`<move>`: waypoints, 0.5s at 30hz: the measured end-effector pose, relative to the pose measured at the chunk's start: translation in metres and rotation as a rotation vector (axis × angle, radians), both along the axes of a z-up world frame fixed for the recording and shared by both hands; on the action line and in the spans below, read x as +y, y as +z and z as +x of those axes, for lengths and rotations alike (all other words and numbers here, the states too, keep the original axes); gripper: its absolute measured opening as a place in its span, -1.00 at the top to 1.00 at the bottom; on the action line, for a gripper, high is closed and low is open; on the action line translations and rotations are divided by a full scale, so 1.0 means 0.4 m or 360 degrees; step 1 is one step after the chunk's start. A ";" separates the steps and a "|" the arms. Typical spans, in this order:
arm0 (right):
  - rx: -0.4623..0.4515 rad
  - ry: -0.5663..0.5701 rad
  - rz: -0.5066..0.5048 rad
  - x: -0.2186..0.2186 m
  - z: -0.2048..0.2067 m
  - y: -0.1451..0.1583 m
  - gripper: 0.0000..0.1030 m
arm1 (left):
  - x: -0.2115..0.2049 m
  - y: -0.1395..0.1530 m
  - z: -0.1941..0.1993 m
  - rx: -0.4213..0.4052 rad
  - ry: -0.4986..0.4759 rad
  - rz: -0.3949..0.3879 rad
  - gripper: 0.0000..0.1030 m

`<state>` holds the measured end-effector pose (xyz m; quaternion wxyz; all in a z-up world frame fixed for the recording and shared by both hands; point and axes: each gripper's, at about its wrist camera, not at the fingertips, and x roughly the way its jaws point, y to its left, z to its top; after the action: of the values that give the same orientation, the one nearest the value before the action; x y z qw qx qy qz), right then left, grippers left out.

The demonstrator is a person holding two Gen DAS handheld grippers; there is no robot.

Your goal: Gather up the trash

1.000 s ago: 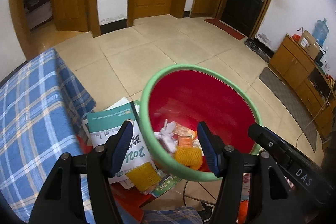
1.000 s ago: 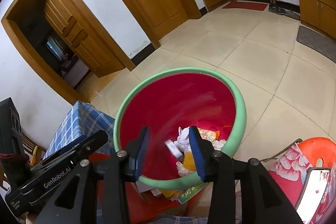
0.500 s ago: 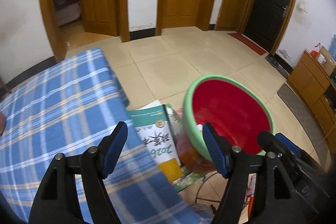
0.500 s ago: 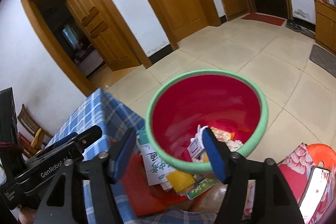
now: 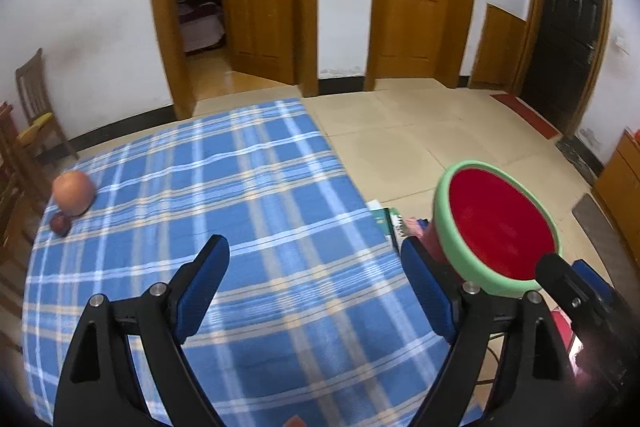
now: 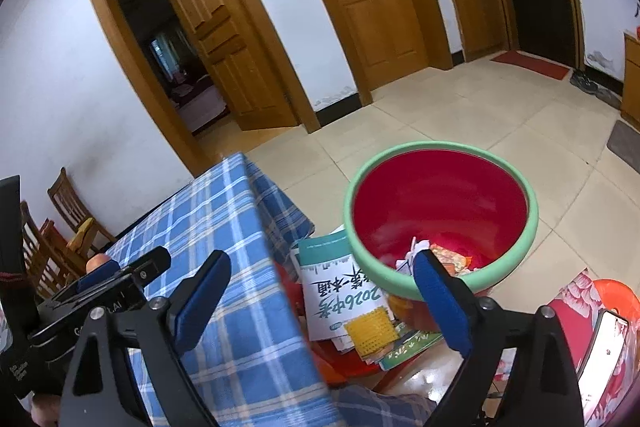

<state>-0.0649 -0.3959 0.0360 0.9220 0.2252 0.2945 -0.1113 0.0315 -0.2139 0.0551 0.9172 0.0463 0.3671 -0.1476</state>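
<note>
A red bin with a green rim (image 6: pixel 440 211) stands on the floor right of the table, with paper and wrapper trash (image 6: pixel 436 257) at its bottom. It also shows in the left wrist view (image 5: pixel 496 227). My left gripper (image 5: pixel 316 291) is open and empty above the blue plaid tablecloth (image 5: pixel 240 187). My right gripper (image 6: pixel 320 295) is open and empty, between the table edge and the bin. The left gripper's body (image 6: pixel 100 291) shows at the left of the right wrist view.
An orange round fruit (image 5: pixel 73 193) and a small red fruit (image 5: pixel 59 223) lie at the table's far left. Books and papers (image 6: pixel 344 299) are stacked on a red stool beside the bin. Wooden chairs (image 6: pixel 60 227) stand left of the table.
Both grippers pulled back and swung left from over the bin. The right gripper opened wide. The left wrist view now looks over the tablecloth, with the bin off to the right.
</note>
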 end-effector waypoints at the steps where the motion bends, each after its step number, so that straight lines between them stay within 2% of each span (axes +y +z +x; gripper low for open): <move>1: -0.0003 0.0008 -0.0009 0.009 -0.001 0.003 -0.96 | 0.012 0.000 -0.004 -0.0002 0.0015 -0.0002 -0.69; 15: -0.0028 0.0086 -0.0094 0.108 -0.035 0.014 -0.99 | 0.115 0.006 -0.058 -0.0007 0.0144 -0.0024 -0.69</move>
<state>-0.0790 -0.3525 0.0415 0.9335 0.1908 0.2890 -0.0929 0.0082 -0.1677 0.0574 0.9241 0.0231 0.3656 -0.1084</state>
